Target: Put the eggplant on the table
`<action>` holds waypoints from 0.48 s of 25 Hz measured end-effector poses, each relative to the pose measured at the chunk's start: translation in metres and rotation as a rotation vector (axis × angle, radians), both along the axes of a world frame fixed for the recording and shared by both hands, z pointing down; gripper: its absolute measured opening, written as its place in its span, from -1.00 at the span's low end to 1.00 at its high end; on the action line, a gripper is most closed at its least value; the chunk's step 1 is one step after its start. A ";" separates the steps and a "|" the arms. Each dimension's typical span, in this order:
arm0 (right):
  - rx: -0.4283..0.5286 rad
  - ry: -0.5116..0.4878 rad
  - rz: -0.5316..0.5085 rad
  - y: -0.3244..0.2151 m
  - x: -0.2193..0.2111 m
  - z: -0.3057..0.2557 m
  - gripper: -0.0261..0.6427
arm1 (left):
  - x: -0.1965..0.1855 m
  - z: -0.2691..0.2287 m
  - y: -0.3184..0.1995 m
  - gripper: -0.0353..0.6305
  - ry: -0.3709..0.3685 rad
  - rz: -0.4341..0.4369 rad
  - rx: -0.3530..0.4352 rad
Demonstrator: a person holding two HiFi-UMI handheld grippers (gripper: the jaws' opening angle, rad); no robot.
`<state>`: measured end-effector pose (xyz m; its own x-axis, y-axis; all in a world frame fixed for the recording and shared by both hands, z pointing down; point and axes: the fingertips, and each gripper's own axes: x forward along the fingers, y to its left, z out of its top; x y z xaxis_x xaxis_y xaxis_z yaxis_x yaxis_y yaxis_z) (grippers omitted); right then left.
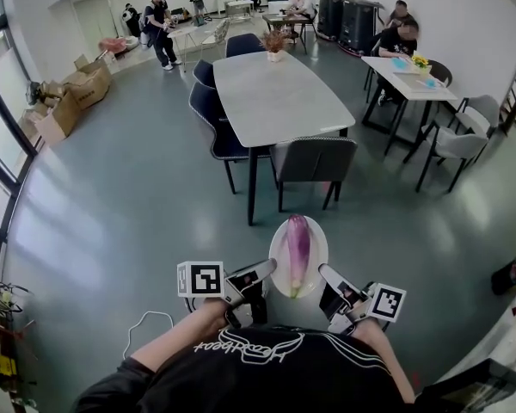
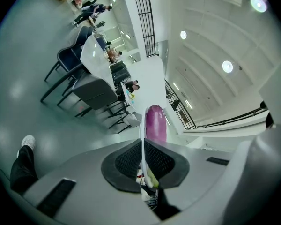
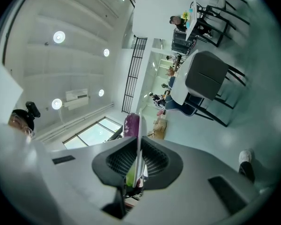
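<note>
White round plate point(image 1: 318, 256) is the carrier. The long purple eggplant point(image 1: 297, 249) lies lengthwise in it, green stem end toward me, and nothing else is in the plate.

- **Grip:** left tongs point(image 2: 142, 161) are clamped on the plate's left rim and right tongs point(image 3: 138, 161) on its right rim. Each gripper view shows the thin rim pinched between the ribbed pads with no gap.
- **Position:** the plate is in the air over the grey floor point(image 1: 138, 213), roughly level as far as I can judge. It is well short of the long grey-topped desk point(image 1: 275, 93).
- **Step, my read:** carry phase. The eggplant is not on the desk yet.
- **Approach:** a dark padded chair point(image 1: 314, 160) stands at the desk's near end, so I come in from a side or reach over its back.
- **Risk:** both tongs need to stay at the same height. The eggplant is loose and rounded, so I'd expect it to slide or roll if the plate tips.
- **Landing zone:** the desk top looks bare apart from a small potted plant point(image 1: 275, 46) at the far end, so there is plenty of room.
- **Placement:** the task doesn't say whether the plate goes down too. Setting down plate and eggplant together looks lower risk.
</note>
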<state>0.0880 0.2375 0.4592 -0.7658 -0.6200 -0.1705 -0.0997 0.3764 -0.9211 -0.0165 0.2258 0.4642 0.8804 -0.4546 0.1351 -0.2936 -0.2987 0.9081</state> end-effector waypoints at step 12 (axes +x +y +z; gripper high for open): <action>-0.031 0.028 0.032 -0.087 -0.011 0.013 -0.85 | -0.011 0.012 -0.090 -0.83 0.012 0.037 -0.024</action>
<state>0.0769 0.1508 0.4719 -0.7495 -0.6492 -0.1294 -0.1370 0.3435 -0.9291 -0.0273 0.1361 0.4766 0.8981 -0.4186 0.1350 -0.2718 -0.2871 0.9185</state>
